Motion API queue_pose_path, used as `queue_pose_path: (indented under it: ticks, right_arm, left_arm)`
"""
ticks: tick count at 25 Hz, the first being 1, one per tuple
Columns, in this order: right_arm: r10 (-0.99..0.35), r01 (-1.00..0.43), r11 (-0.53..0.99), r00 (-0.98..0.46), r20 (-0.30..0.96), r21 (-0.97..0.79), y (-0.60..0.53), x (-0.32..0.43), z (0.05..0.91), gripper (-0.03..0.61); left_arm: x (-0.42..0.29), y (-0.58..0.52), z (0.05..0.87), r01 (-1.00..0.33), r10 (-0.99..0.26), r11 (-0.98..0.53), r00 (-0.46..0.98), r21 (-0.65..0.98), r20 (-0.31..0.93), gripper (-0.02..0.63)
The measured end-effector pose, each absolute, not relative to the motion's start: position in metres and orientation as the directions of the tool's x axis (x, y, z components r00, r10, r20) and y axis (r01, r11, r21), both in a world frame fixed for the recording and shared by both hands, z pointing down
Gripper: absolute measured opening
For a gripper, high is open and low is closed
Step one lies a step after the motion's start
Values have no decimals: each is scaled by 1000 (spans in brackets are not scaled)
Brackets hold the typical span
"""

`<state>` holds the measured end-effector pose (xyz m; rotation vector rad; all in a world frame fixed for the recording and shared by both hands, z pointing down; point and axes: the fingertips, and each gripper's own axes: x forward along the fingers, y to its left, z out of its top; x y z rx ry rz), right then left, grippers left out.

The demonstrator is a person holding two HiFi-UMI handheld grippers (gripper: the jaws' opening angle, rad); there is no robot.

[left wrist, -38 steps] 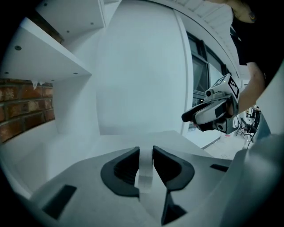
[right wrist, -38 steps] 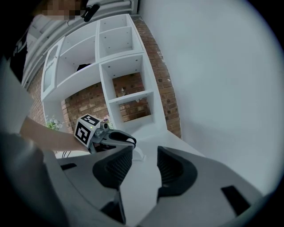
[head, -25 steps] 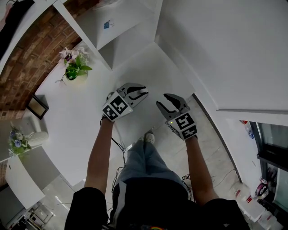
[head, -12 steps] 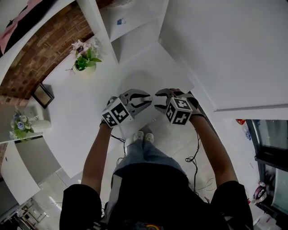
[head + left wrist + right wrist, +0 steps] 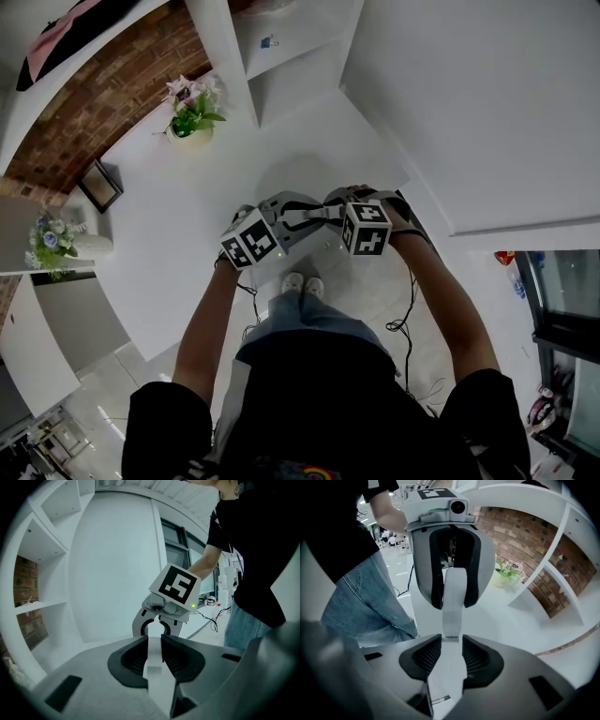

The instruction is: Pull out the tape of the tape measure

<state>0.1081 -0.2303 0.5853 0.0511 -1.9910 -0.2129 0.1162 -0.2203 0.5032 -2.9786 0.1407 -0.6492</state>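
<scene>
The tape measure is a slim white case. It is clamped edge-on between the pads of the left tool and held in the air over the near edge of the white desk. A short length of white tape stands out of it, flat and straight, and reaches across to the right tool, which faces the left one nose to nose.

The tape's end, marked by a thin dark line, sits at the mouth of the right tool, between its tips. Those jaws have just been closing, yet a sliver of space seems to remain on each side. We judge that the end is not gripped yet.

By our reading the task is at its start. The case is secured, the two tools are brought together, and the tape's end is lined up. What is left is to close on that end and draw the tools apart, which is the pull itself.

We see no scale marks on the tape. It looks plain and stiff.
</scene>
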Motion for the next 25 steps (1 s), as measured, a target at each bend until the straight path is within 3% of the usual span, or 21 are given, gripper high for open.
queue_pose_path:
  ticks: [12, 25]
  right_arm:
    - [-87, 135, 980, -383, 920, 149, -213, 106, 588, 104]
    - [-86, 124, 983, -322, 943, 132, -210, 122, 595, 102]
  left_arm:
    - [109, -204, 507, -64, -111, -991, 894, -121, 435, 84]
    - [84, -197, 519, -57, -100, -993, 866, -102, 490, 84]
